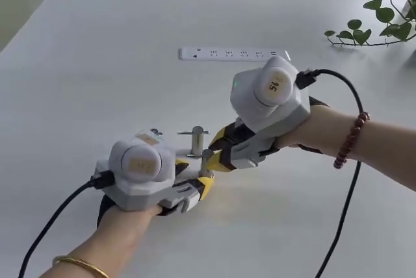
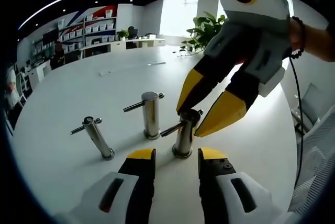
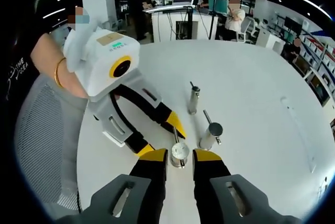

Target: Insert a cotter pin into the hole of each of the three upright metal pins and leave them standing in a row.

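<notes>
Three upright metal pins stand in a row on the white worktop (image 1: 97, 83), each with a cotter pin through its head. In the left gripper view the end pin (image 2: 98, 139) is on the left, the middle pin (image 2: 151, 115) stands beside it, and the nearest pin (image 2: 184, 136) is on the right with its cotter pin (image 2: 171, 128) sticking out sideways.

The left gripper (image 2: 177, 155) is spread wide, its yellow tips either side of the nearest pin's base and clear of it. The right gripper (image 3: 179, 157) comes in from the opposite side with a narrow gap, its tips close on either side of that pin's top. I cannot tell whether they press on it.

Farther back on the worktop lie a white power strip (image 1: 234, 53) and trailing plant leaves (image 1: 383, 25).
</notes>
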Motion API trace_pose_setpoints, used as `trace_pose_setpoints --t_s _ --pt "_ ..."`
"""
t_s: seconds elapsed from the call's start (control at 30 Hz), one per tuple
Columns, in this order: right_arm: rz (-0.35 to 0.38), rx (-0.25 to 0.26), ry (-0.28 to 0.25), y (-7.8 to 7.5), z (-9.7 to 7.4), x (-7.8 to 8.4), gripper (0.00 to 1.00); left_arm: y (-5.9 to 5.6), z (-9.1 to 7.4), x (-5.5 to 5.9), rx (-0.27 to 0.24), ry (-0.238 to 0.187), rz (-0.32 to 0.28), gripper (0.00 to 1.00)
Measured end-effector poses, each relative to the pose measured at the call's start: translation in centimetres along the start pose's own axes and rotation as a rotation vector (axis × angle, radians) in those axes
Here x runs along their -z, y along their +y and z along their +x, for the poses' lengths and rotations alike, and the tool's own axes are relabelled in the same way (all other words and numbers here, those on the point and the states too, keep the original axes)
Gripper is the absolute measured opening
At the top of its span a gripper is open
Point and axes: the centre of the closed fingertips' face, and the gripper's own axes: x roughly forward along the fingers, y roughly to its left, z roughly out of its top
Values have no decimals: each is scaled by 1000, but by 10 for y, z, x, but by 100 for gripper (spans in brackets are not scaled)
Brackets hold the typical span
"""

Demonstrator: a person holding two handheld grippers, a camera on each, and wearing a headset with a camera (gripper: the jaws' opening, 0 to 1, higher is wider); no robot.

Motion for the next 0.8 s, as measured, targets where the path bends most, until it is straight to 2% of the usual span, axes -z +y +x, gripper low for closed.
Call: trace_pose_setpoints --t_s 0.47,0.8 --pt "28 -4 10 -3 15 5 14 2 -14 5 -8 0 -10 33" --pt "70 -9 -28 -3 19 4 10 5 -27 3 -15 -19 -11 34"
